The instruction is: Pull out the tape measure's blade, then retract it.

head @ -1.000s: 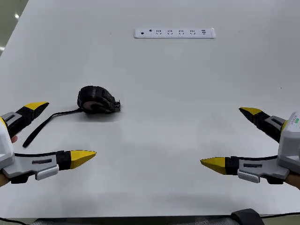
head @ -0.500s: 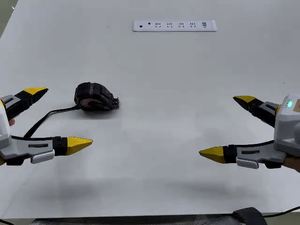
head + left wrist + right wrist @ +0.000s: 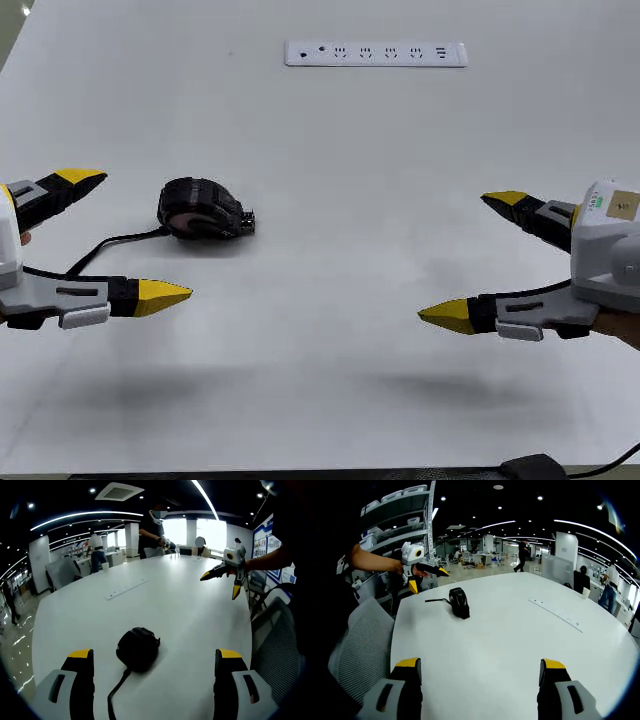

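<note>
Rounded black tape measure [image 3: 203,208] with a ribbed, rubbery-looking case, lying toward the left edge of the smooth white table [image 3: 350,330], thin black strap [image 3: 100,248] trailing leftward. Blade apparently wound in, though too small to be sure. Flat white power strip [image 3: 376,53] near the far edge. Left gripper [image 3: 144,235] and right gripper [image 3: 453,257] hovering level by the near edge, pointed yellow-tipped jaws spread wide, holding nothing.

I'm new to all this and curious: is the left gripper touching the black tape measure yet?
Apart. In the head view, bare table shows between the tips of the open left gripper and the tape measure, which lies just ahead of them.
</note>
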{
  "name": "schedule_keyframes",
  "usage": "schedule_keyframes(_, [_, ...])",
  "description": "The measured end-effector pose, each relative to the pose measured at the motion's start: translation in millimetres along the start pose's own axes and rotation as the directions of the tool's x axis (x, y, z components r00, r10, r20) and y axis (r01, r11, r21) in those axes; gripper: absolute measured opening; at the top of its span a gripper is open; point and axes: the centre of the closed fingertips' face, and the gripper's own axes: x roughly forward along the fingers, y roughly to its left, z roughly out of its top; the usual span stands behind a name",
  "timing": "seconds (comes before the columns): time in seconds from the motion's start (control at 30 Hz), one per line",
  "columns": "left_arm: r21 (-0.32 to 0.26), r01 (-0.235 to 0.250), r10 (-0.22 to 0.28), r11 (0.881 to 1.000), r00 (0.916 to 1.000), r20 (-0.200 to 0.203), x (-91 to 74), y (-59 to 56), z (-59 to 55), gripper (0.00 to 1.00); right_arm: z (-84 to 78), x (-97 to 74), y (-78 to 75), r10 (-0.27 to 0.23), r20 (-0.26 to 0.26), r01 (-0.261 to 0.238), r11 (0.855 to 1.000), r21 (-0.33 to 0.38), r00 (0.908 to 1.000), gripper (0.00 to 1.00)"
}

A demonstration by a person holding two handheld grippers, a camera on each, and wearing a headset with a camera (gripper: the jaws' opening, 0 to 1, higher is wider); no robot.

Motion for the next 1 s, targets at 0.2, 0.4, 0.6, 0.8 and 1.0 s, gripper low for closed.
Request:
schedule_keyframes(0.2, [0.016, 0.018, -0.018, 1.0, 0.9997, -0.015, 6.0, 7.2, 0.6, 0.99, 2.9, 8.9, -2.0, 0.021, -0.005, -0.021, 1.0, -0.013, 0.9998, 0.99])
schedule_keyframes(0.4, [0.054, 0.055, -0.052, 0.997, 0.9973, -0.053, 14.6, 10.8, -1.9, 0.99, 6.7, 18.8, -7.1, 0.041, -0.011, -0.042, 0.999, -0.034, 0.9991, 0.99])
schedule_keyframes(0.6, [0.078, 0.075, -0.068, 0.994, 0.9946, -0.078, 21.3, 19.4, -4.3, 0.99, 10.5, 30.3, -12.0, 0.069, -0.017, -0.07, 0.995, -0.069, 0.9975, 0.99])
schedule_keyframes(0.8, [0.111, 0.108, -0.096, 0.988, 0.9888, -0.115, 27.5, 21.2, -7.3, 0.99, 12.0, 45.7, -13.8, 0.113, -0.035, -0.116, 0.987, -0.107, 0.993, 0.99])
schedule_keyframes(1.0, [0.139, 0.141, -0.119, 0.98, 0.9807, -0.155, 34.5, 23.5, -11.0, 0.96, 16.5, 62.9, -14.5, 0.155, -0.043, -0.159, 0.979, -0.129, 0.987, 0.98])
